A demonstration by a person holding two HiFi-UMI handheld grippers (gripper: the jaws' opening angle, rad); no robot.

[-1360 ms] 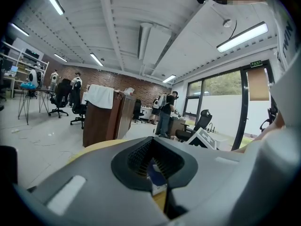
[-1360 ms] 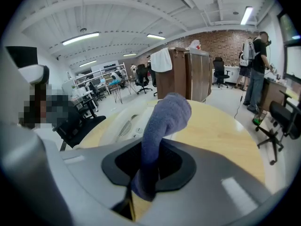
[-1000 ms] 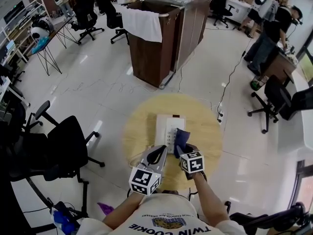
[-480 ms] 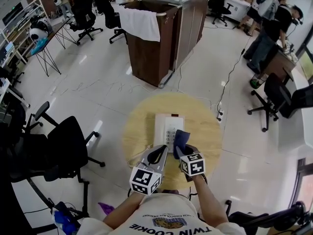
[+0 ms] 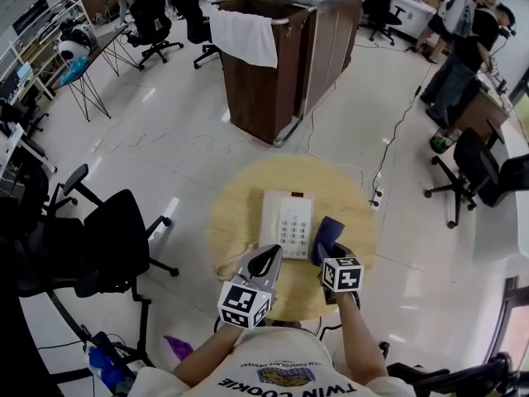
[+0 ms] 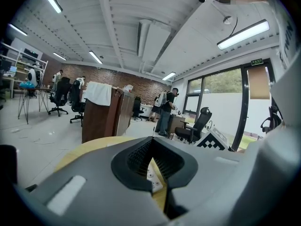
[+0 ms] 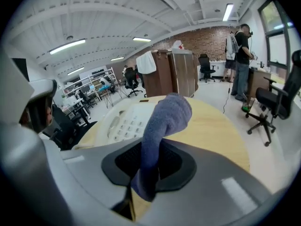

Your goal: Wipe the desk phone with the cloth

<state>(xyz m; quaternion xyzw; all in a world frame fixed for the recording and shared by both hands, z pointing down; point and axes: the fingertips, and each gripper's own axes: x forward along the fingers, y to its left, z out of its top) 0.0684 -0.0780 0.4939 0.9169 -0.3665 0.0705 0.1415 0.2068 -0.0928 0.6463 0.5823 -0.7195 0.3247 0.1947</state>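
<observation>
The phone (image 5: 287,224) lay flat on the round table (image 5: 235,222). The right gripper (image 5: 332,253) stood just right of the phone, jaws clamped on the cloth (image 5: 329,236) — beside the keypad, not on it. The left gripper (image 5: 266,261), at the phone's near edge, had its jaws together, empty. Only the right gripper view showed the cloth's fold rising above the jaws. A cabinet (image 5: 281,64) stood well beyond the phone.

White desk phone (image 5: 287,224) flat, keypad up. Blue cloth (image 5: 330,236) just right of it, clamped in right gripper (image 5: 332,256).
</observation>
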